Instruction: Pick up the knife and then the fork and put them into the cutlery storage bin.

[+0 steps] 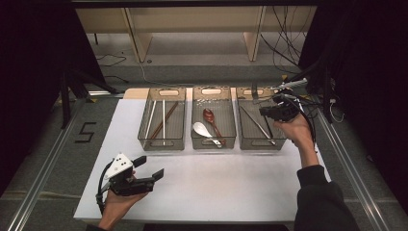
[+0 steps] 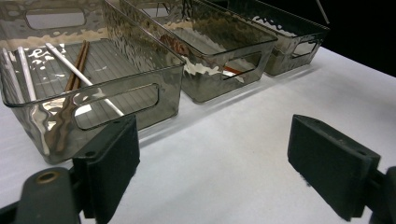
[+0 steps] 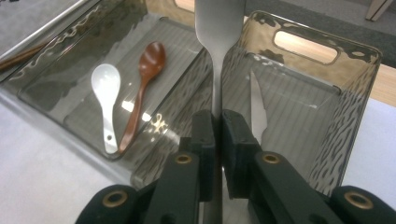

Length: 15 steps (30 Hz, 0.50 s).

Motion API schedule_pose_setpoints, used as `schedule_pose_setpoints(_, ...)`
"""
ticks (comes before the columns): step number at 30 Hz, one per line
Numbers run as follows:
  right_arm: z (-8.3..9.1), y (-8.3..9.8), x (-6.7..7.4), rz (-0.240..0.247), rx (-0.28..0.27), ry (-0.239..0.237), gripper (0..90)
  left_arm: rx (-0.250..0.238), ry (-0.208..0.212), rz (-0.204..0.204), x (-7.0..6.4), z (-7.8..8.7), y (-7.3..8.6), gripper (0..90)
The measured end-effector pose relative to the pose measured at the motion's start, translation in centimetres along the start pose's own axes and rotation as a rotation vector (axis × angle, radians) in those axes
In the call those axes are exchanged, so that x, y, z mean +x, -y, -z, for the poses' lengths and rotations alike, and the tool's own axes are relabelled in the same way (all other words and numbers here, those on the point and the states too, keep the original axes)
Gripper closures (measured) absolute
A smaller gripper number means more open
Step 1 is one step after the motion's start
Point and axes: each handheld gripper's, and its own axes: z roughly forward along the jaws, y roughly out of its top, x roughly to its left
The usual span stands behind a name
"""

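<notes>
My right gripper (image 1: 272, 109) hovers over the right clear bin (image 1: 260, 144) and is shut on the thin neck of a flat metal utensil (image 3: 219, 28). The utensil widens beyond the pads (image 3: 205, 133), and its far end runs out of the top of the right gripper view. Below it a knife (image 3: 256, 107) lies on that bin's floor. The middle bin (image 1: 213, 143) holds a white spoon (image 3: 106, 100) and a brown spoon (image 3: 145, 74). At the table's near left, my left gripper (image 1: 149, 168) rests open with nothing between its jaws, which face the bins (image 2: 215, 172).
The left bin (image 1: 161, 144) holds white and brown chopsticks (image 2: 77, 70). All three bins stand in a row at the back of the white table (image 1: 207, 187). A dark floor, cables and wooden shelf legs lie beyond the far edge.
</notes>
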Motion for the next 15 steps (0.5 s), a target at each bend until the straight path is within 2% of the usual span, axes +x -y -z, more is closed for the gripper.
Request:
schedule_pose_setpoints(4, -0.5, -0.1, -0.5, -0.018, -0.012, 0.018, 84.7, 0.000, 0.001, 0.001, 0.0, 0.0, 0.0, 16.4)
schedule_pose_setpoints(15, -2.1, 0.3, -1.5, -0.037, 0.010, 0.056, 84.6, -0.004, 0.001, 0.002, 0.0, 0.0, 0.0, 16.4)
